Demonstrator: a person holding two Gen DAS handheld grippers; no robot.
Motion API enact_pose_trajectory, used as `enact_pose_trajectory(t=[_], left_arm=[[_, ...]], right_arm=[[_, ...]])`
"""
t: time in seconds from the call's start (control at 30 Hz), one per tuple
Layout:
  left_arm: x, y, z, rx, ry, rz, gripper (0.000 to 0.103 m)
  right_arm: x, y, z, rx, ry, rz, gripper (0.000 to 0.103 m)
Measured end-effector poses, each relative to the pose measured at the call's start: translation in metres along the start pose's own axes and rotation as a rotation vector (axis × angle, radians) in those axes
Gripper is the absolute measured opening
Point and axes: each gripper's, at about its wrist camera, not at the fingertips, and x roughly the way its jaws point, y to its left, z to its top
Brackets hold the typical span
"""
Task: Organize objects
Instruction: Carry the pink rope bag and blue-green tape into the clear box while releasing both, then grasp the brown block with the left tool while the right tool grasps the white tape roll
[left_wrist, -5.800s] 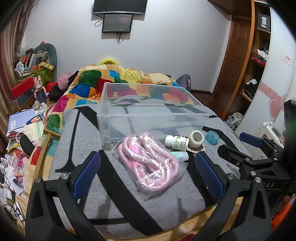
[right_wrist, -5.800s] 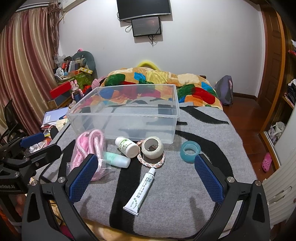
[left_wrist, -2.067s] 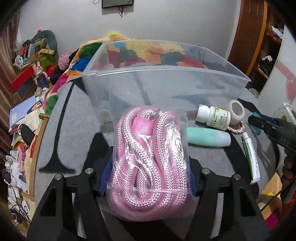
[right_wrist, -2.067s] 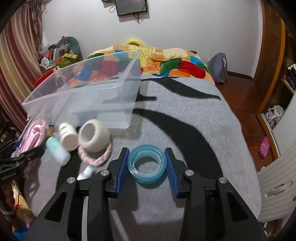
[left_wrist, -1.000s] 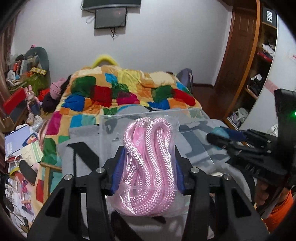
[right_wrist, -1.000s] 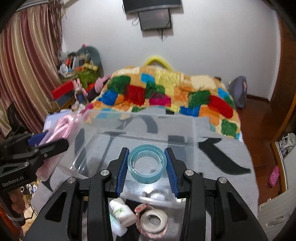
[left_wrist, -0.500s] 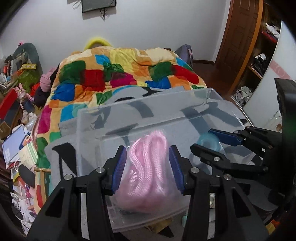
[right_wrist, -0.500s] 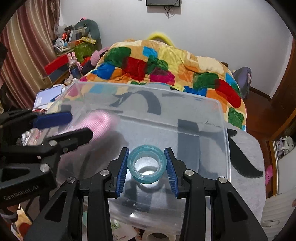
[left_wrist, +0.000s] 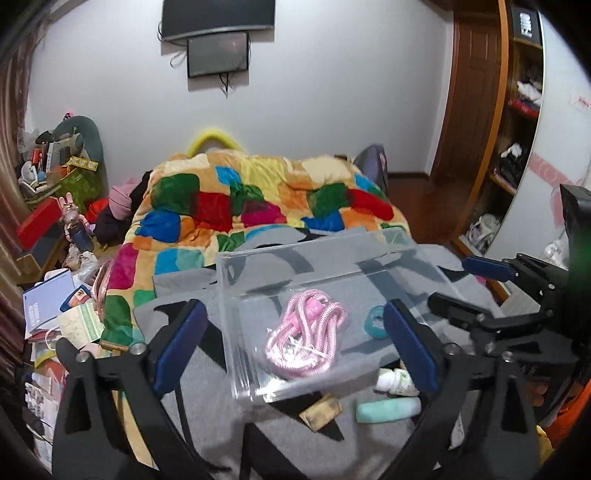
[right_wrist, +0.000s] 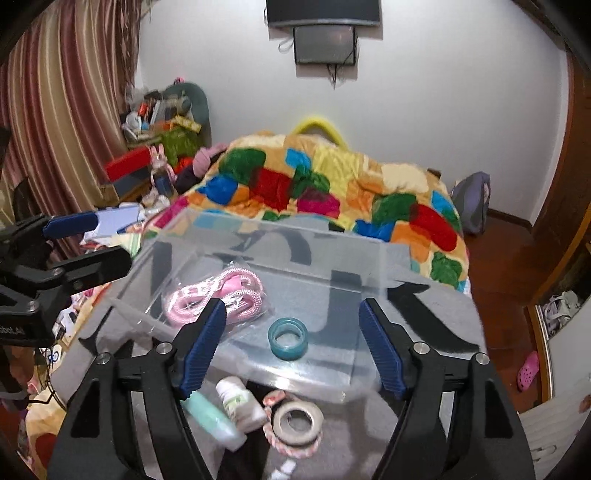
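Lying now inside the clear bin (right_wrist: 258, 354), the bagged pink rope (right_wrist: 218, 295) sits left and the blue tape roll (right_wrist: 288, 338) right; half a second ago both were gripped, now left gripper (left_wrist: 291, 341) and right gripper (right_wrist: 291, 349) gape empty, so bottles on the bed remain

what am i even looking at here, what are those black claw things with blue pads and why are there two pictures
Those claws are hand-held grippers; a person carries one in each hand. Each has a fisheye camera looking along its fingers, so you get one picture per gripper.

The left gripper and right gripper both stand open and hold nothing.

Below them a clear plastic bin sits on a grey blanket on the bed. Inside it lie a bagged pink rope and a blue tape roll.

Outside, in front of the bin, lie a white pill bottle, a mint green bottle and a beige tape roll.
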Motion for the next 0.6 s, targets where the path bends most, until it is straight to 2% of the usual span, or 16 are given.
enact_pose_trajectory(t=[0.13, 0.3, 0.6], left_arm=[[-0.009, 0.0, -0.016, 0.003, 0.006, 0.019, 0.099], [-0.007, 0.003, -0.044, -0.008, 0.055, 0.008, 0.099], [0.026, 0.006, -0.095, -0.045, 0.198, 0.006, 0.099]], right_arm=[[-0.017, -0.001, -0.015, -0.005, -0.015, -0.017, 0.071], [-0.024, -0.005, -0.042, 0.009, -0.004, -0.034, 0.072], [-0.004, -0.008, -0.091, 0.041, 0.105, -0.028, 0.071]])
